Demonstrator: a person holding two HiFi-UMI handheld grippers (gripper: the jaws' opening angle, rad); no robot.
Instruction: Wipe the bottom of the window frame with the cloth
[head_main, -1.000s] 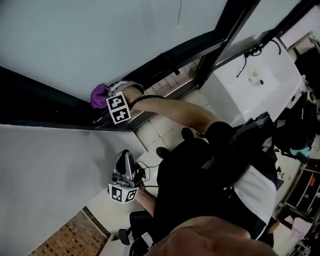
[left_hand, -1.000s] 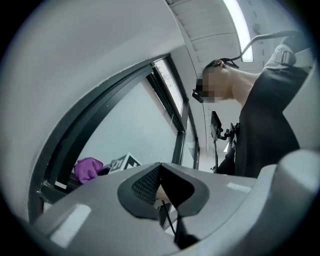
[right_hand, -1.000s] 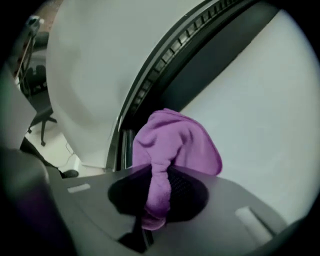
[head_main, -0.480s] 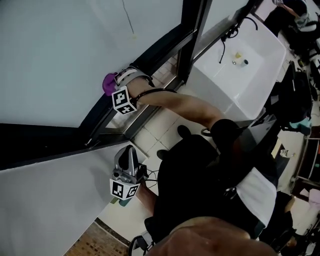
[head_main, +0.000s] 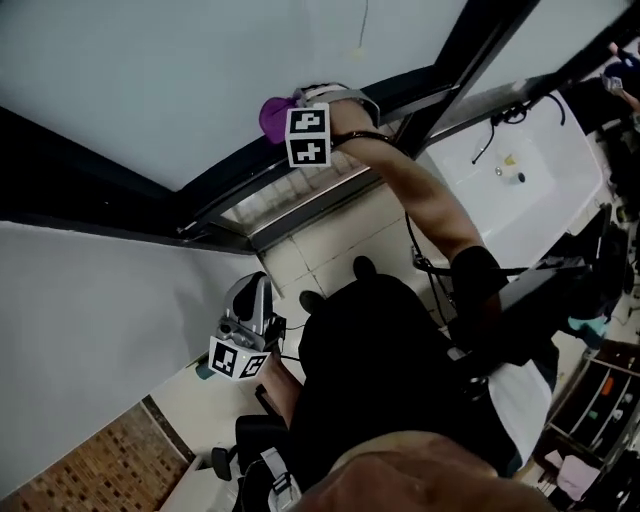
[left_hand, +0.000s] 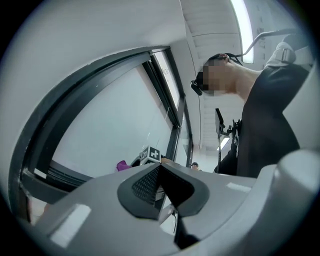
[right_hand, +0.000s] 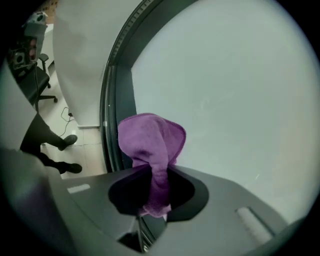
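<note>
1. Along the bottom rail of the window frame (head_main: 228, 182), in the head view, the right gripper (head_main: 292, 108) holds a purple cloth (head_main: 274, 117) where the dark rail meets the glass pane (head_main: 180, 70), just left of the frame's upright post. The left gripper (head_main: 256, 292) hangs well below the frame, over the tiled floor (head_main: 330, 240). A white sink (head_main: 530, 200) stands right of the frame.
2. Left gripper view: the left gripper's jaws are pressed together with nothing between them. Beyond them the cloth shows as a small purple spot low on the frame, just beside the right gripper's marker cube (left_hand: 150, 154).
3. Right gripper view: the jaws are clamped on a bunched neck of the cloth. A rounded, loose lobe stands out past the tips, lying over the frame's rail and the edge of the glass. Whether it presses on the rail cannot be told.
4. Handling, as a judgement: the cloth looks soft, light and limp, so it should fold and drag rather than slide. Pinching it at the gathered middle, as now, leaves a pad free for wiping. A hold close to that pad should keep it firm against the rail.
</note>
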